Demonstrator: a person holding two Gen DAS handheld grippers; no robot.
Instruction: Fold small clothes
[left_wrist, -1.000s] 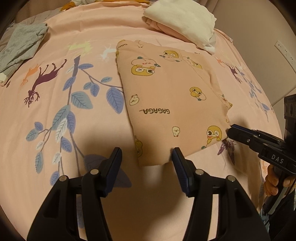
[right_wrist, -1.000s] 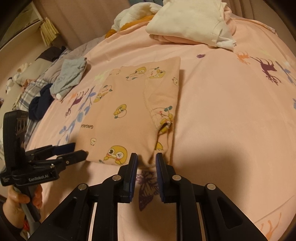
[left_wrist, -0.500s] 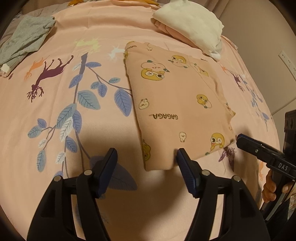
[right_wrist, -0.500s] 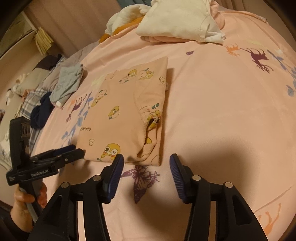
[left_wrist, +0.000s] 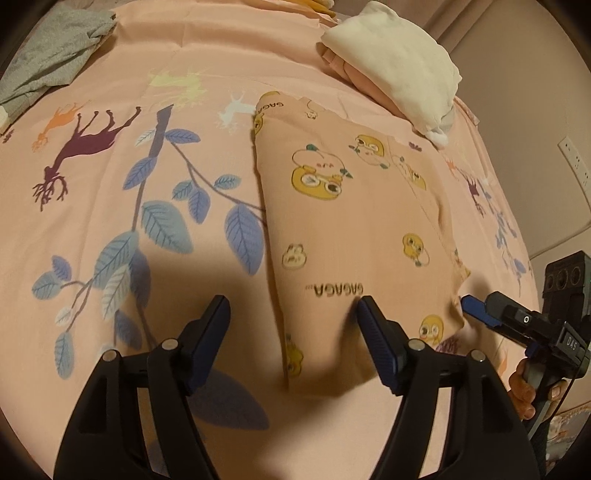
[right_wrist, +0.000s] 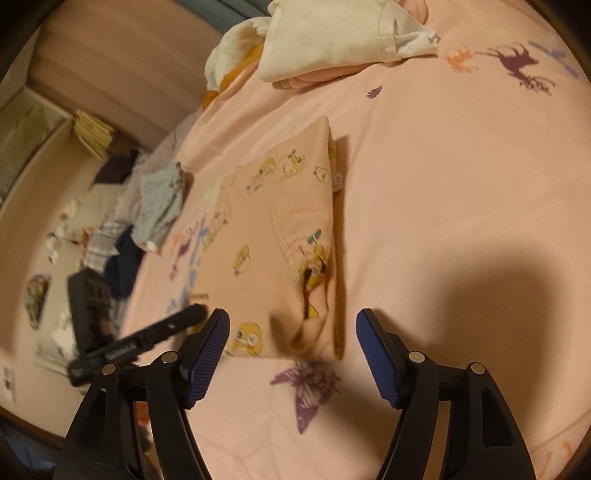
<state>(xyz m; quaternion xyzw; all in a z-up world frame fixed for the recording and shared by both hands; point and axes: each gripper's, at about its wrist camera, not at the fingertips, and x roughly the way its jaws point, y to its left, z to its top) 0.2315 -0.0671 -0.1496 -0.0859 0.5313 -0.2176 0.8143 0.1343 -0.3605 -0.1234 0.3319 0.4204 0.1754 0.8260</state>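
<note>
Two hand-held grippers, left (left_wrist: 291, 321) and right (right_wrist: 291, 332), both spread wide, one folded peach garment (left_wrist: 354, 236), one bedspread (left_wrist: 110, 229)

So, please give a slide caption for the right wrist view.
Open right gripper poised at the near edge of the folded cartoon-print garment on the pink bedsheet.

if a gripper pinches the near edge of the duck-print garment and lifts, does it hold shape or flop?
Likely flops: the duck-print garment is thin cloth lying flat in folded layers on the bedsheet. A one-edge pinch may take only the top layer, since loose edges show along its right side. Probably light. Both left gripper and right gripper are open.
</note>
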